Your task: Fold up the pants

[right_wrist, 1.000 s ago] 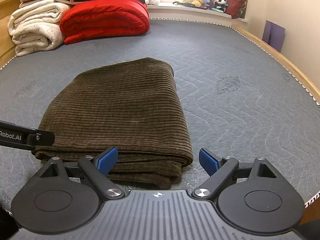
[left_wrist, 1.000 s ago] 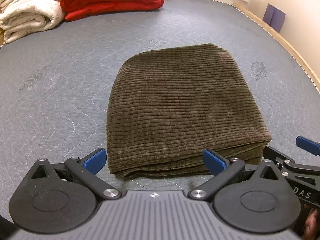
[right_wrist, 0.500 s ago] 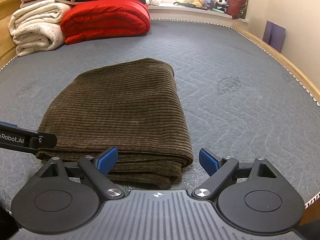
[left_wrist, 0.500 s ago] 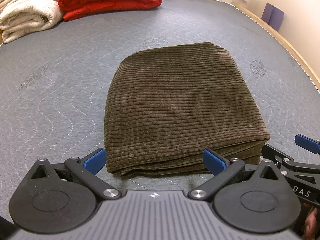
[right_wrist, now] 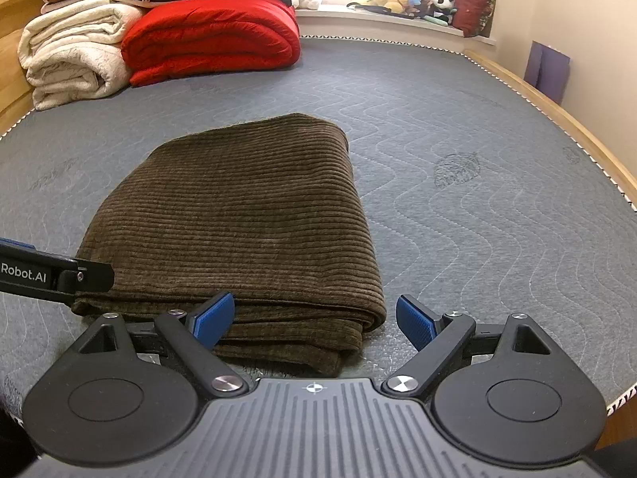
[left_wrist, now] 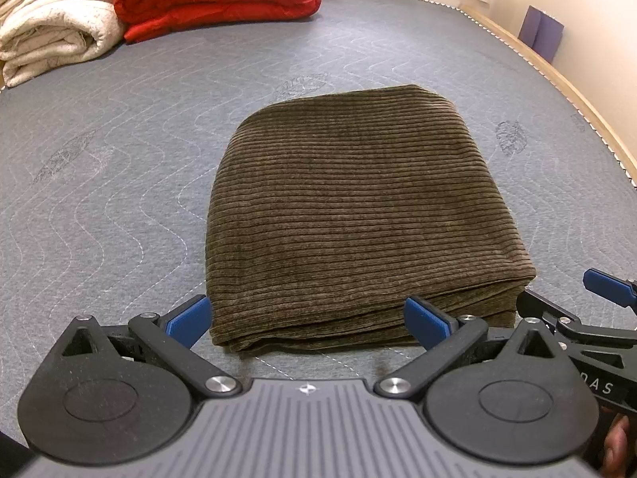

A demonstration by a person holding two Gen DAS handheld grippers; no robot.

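The folded pants (left_wrist: 358,215) lie on the mattress (left_wrist: 99,183); the left gripper (left_wrist: 306,318) and right gripper (right_wrist: 314,318) gape wide, empty, at their near edge.

One folded pair of brown corduroy pants (right_wrist: 239,215) is lying near the mattress's (right_wrist: 477,151) front edge. Two grippers are showing: left gripper (left_wrist: 306,318), right gripper (right_wrist: 314,318). One red quilt (right_wrist: 211,36) and one cream blanket (right_wrist: 75,59) are sitting at the far left corner. One purple panel (right_wrist: 547,69) is leaning on the wall.
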